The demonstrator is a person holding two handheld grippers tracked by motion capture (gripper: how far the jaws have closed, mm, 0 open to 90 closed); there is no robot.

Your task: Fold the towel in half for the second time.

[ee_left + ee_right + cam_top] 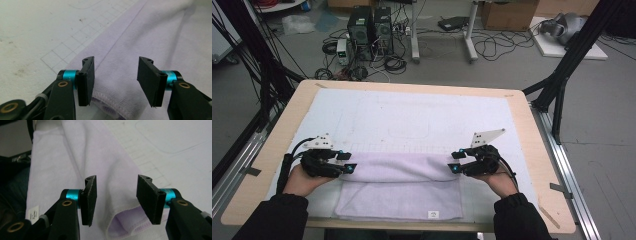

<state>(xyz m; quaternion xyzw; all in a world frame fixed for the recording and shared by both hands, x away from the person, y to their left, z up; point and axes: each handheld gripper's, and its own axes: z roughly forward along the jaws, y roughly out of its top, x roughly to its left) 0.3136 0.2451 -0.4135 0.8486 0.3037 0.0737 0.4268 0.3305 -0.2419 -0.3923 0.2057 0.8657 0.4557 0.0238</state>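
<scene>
A pale lilac towel [399, 185] lies folded on the white mat [412, 120], its folded edge toward the far side. My left gripper [348, 162] hovers at the towel's left end, jaws apart; in the left gripper view the gripper [113, 78] stands open over the towel's hemmed corner [117, 100], pads clear of the cloth. My right gripper [454, 162] is at the towel's right end. In the right gripper view it [116, 198] is open above the looped fold [125, 220], nothing pinched. A small white label [432, 214] sits at the towel's near edge.
The mat covers a wooden table [292, 115] and carries faint grid lines [70, 42] and a drawn outline [409, 127]. Black frame posts [562, 75] stand at both sides. Computers and cables [372, 35] lie on the floor beyond the table.
</scene>
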